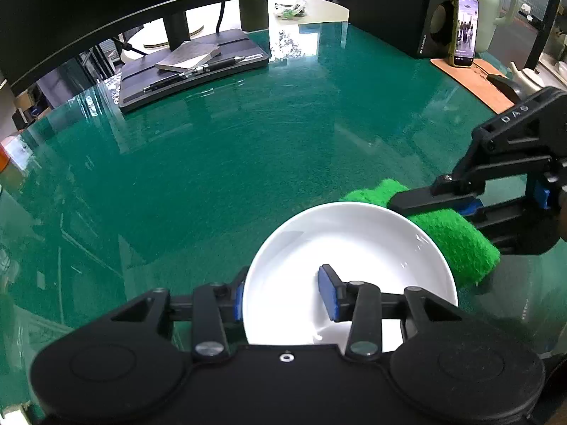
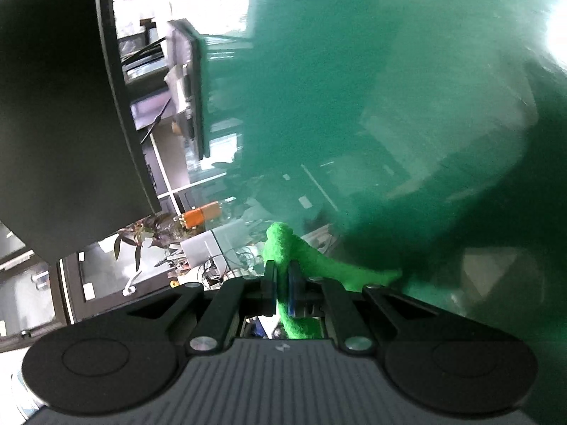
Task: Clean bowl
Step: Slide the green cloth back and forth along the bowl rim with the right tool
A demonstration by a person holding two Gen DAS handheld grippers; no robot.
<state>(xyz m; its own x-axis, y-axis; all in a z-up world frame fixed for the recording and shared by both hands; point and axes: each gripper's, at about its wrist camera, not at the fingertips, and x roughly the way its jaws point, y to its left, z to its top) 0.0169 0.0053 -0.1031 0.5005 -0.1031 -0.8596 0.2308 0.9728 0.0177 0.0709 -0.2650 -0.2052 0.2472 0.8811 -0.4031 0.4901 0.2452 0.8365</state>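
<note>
Left wrist view: the left gripper point(image 1: 283, 292) is straddling the near rim of the white bowl point(image 1: 349, 248) on the green table point(image 1: 212, 163) — jaws parted, the outer pad half hidden behind the rim, contact unclear. The right gripper point(image 1: 400, 205) is entering, cut off at the frame edge.

Right wrist view: blurred; the right gripper point(image 2: 281, 285) is clenching the green cloth point(image 2: 304, 258) — bowl out of sight.

Glossy green desk point(image 1: 248, 148), dark monitor point(image 1: 106, 7)
</note>
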